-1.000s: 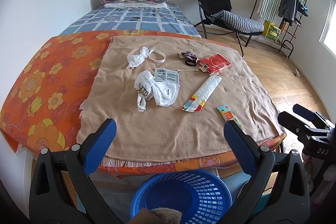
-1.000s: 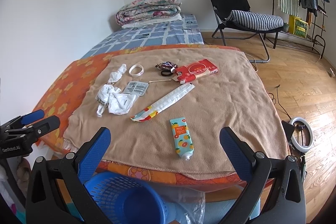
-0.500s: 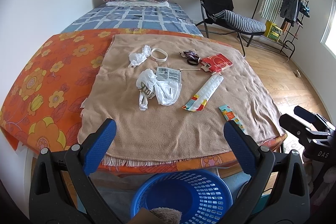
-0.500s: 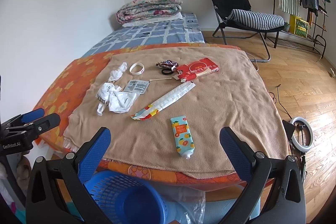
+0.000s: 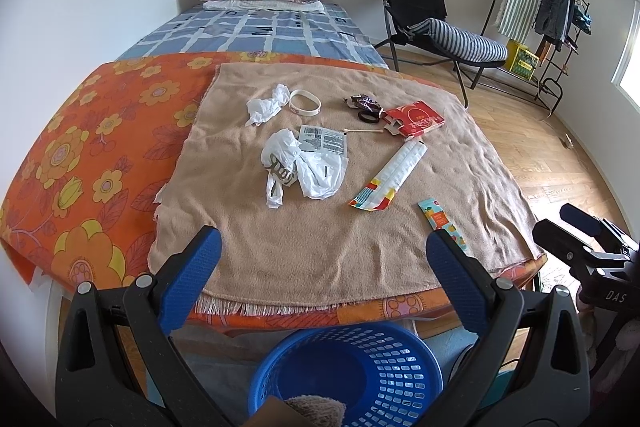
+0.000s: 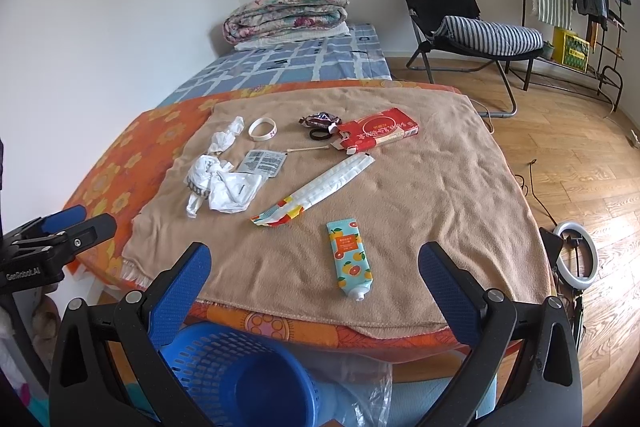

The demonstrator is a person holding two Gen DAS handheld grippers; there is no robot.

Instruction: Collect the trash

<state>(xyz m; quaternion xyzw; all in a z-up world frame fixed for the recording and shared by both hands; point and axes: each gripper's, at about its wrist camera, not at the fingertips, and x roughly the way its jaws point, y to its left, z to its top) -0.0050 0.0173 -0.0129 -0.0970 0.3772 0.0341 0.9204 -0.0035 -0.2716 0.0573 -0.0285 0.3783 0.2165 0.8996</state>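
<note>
Near half of tan blanket (image 5: 320, 255) bare; trash clustered farther back; orange tube (image 6: 350, 257) near right edge.

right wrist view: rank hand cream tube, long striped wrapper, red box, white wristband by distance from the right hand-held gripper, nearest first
From the right hand-held gripper:
1. Hand cream tube, just ahead, near the blanket's front edge.
2. Long striped wrapper, mid-blanket, slanting away.
3. Red box, far side, slightly right.
4. White wristband, far left; too close to call against the box.
</note>
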